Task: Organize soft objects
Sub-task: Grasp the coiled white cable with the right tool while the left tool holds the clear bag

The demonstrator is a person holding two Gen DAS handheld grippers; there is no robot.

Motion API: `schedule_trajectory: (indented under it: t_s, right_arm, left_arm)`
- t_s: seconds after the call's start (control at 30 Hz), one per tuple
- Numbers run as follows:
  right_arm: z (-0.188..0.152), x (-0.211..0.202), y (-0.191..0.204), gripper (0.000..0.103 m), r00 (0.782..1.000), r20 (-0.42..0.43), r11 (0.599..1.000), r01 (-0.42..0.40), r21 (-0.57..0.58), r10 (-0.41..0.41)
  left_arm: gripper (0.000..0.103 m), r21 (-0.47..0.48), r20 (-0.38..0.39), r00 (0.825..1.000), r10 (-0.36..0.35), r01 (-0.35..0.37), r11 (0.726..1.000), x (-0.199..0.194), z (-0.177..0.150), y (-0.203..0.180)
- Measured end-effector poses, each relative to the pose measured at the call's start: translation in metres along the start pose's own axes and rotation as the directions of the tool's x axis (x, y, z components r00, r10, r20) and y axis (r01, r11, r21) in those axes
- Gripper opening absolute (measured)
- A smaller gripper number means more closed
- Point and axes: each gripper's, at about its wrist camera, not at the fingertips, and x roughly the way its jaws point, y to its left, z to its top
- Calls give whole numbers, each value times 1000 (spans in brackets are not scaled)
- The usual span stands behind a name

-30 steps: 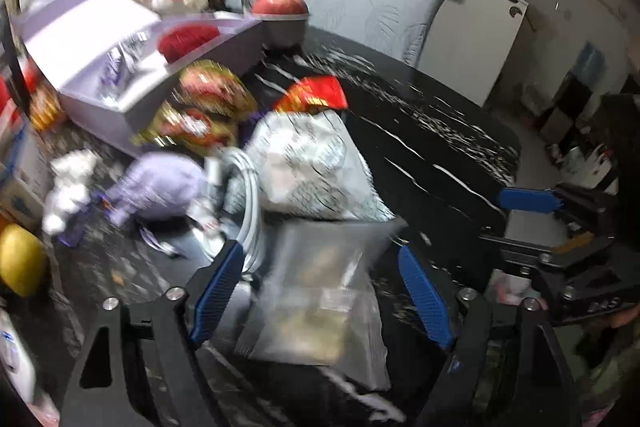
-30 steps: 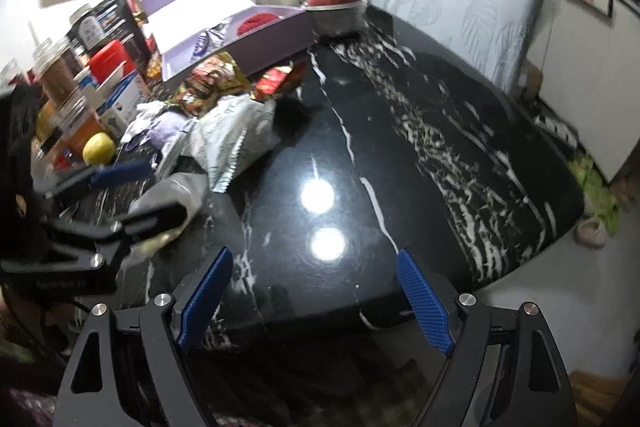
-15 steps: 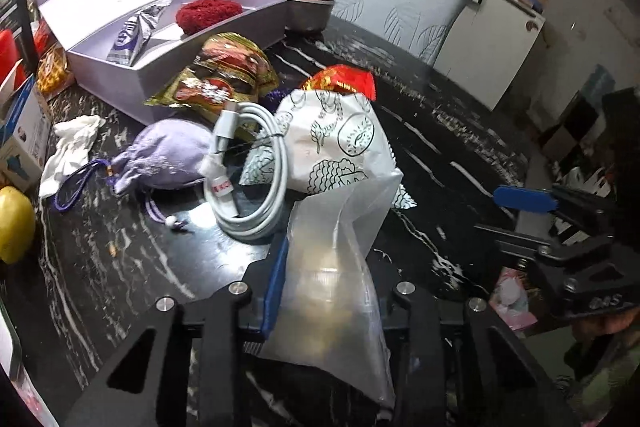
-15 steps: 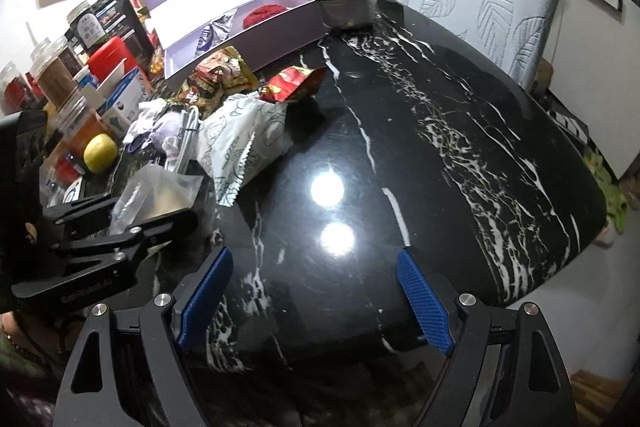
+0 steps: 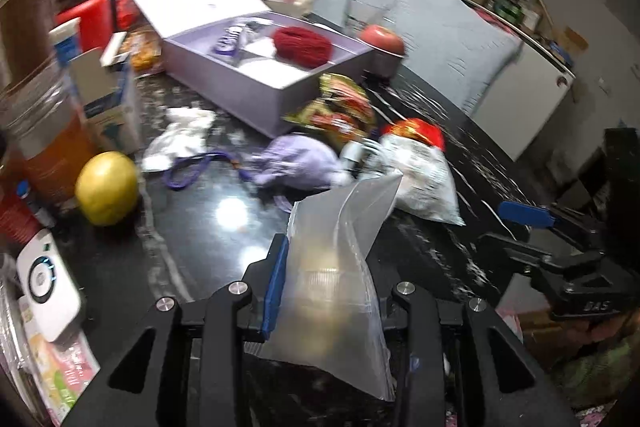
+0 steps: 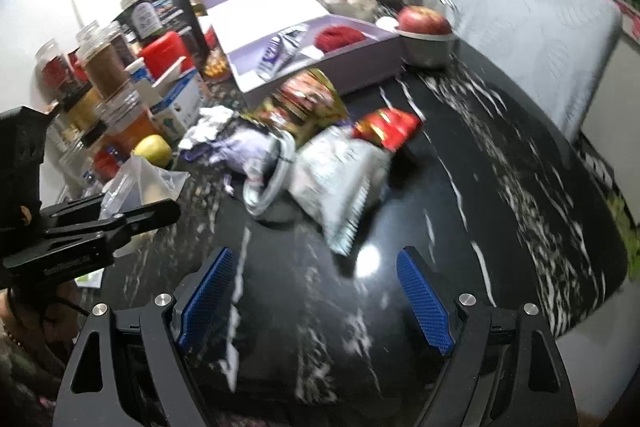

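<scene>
Clear zip-top plastic bag (image 5: pixel 340 267) w/ something pale yellowish inside is clamped in left gripper (image 5: pixel 332 291), raised above black white-veined marble table (image 6: pixel 500 187). Beyond it: lilac drawstring pouch (image 5: pixel 300 163), white patterned snack bag (image 5: pixel 420 175), open lilac box (image 5: pixel 248 83) w/ red knitted item (image 5: pixel 302 45). Right gripper (image 6: pixel 316 291) jaws apart, nothing btwn them, over bare tabletop

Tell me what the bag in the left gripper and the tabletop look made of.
Zip bag: thin clear plastic film, probably polyethylene; see-through, creased, glossy. Tabletop: polished black stone with white veins, likely marble or a lookalike; it mirrors the lamps sharply.
</scene>
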Motion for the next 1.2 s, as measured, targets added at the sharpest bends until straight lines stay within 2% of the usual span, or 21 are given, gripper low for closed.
schedule_trajectory:
  t_s: [0.13, 0.23, 0.4, 0.53, 0.67, 0.73, 0.8, 0.83, 0.9, 0.97, 1.0, 1.07, 1.2]
  right_arm:
    - [14, 3, 22, 85, 999, 36, 998, 13, -57, -11]
    - [25, 11, 36, 84, 999, 37, 994, 17, -104, -14]
    - [41, 33, 63, 76, 998, 62, 976, 40, -214, -27]
    - [45, 59, 83, 75, 992, 89, 941, 112, -321, -87]
    - [44, 83, 91, 70, 981, 105, 914, 192, -357, -164]
    - [44, 90, 87, 65, 981, 91, 925, 193, -326, -173]
    - [43, 93, 83, 45, 981, 88, 936, 190, -295, -172]
    - [42, 93, 84, 40, 979, 91, 933, 202, -297, -183]
    - [39, 95, 85, 16, 975, 89, 924, 223, -310, -205]
    - [37, 94, 86, 16, 976, 75, 922, 218, -319, -204]
    - [37, 94, 85, 12, 980, 62, 929, 198, -312, -188]
    - [34, 91, 84, 11, 988, 34, 943, 153, -294, -149]
    - [21, 85, 85, 11, 993, 20, 941, 117, -317, -117]
  left_arm:
    - [34, -50, -1, 999, 52, -52, 997, 1, -2, 22]
    - [34, -89, -19, 999, 44, -45, 995, 8, -4, 37]
    - [34, -139, -44, 998, 50, -55, 989, 16, -8, 54]
    - [34, -154, -45, 996, 75, -82, 985, 17, -11, 65]
    - [34, -162, -22, 996, 91, -94, 982, 10, -11, 72]
    - [34, -166, -20, 995, 96, -98, 981, 10, -11, 75]
    - [34, -173, -26, 996, 89, -92, 981, 11, -12, 78]
    - [34, -174, -30, 996, 85, -89, 981, 12, -12, 79]
    - [34, -168, -32, 996, 88, -92, 982, 12, -12, 78]
    - [34, -165, -25, 995, 93, -95, 982, 9, -13, 78]
    - [34, -164, -22, 995, 93, -95, 982, 8, -14, 77]
    - [34, -163, -20, 996, 92, -94, 982, 7, -15, 76]
    - [34, -165, -16, 996, 88, -90, 982, 4, -19, 71]
